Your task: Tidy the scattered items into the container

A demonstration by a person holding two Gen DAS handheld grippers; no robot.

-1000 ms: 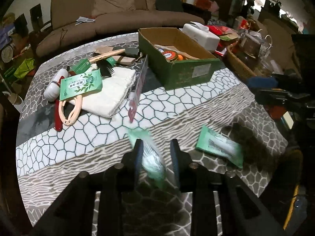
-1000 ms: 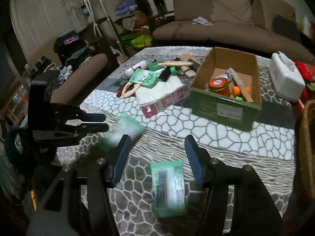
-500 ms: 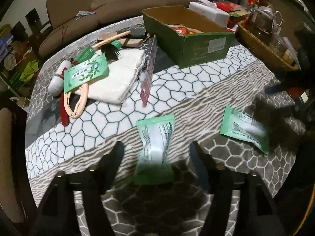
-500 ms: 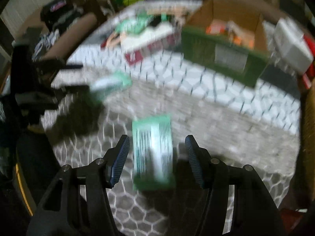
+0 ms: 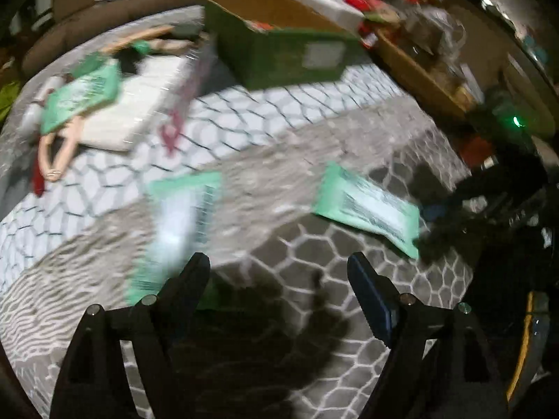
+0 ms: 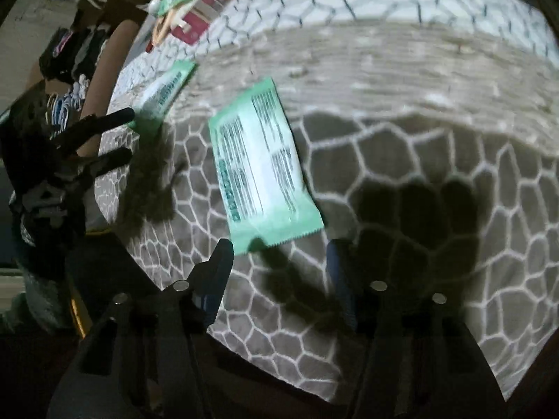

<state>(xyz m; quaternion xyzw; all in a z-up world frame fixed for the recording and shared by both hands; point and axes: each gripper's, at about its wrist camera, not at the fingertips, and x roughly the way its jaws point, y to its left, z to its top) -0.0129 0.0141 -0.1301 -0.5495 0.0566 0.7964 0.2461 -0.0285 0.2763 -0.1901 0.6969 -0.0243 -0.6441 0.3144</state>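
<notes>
The left gripper (image 5: 279,269) is pointing steeply down at the patterned surface (image 5: 314,132), and its fingers (image 5: 370,289) are standing wide apart with nothing between them. A green packet (image 5: 174,223) is lying flat on the surface just ahead of the left finger, its near end slipping behind that finger's tip; it is badly blurred, so I cannot tell whether the two are touching.

A second green packet (image 6: 260,164) is lying flat, printed side up, directly ahead of the right gripper (image 6: 279,262). That gripper's fingers (image 6: 218,265) are standing about half open, one to each side of the packet's near, crimped edge. The pads are not pressing on it and nothing is being held. In the left wrist view this same packet (image 5: 367,209) is showing off to the right, well apart from the first one, with the dark shape of the right gripper (image 5: 464,209) reaching its far corner.

The green cardboard box (image 5: 279,49) is sitting open at the far side of the surface, well away from both packets, with a few blurred things inside. To its left a loose pile is lying on a white folded cloth (image 5: 139,104): another green packet (image 5: 84,94), a pink-and-white carton (image 5: 178,108) and a pair of pale-handled scissors (image 5: 56,153). A woven basket (image 5: 419,66) is standing to the right of the box.
</notes>
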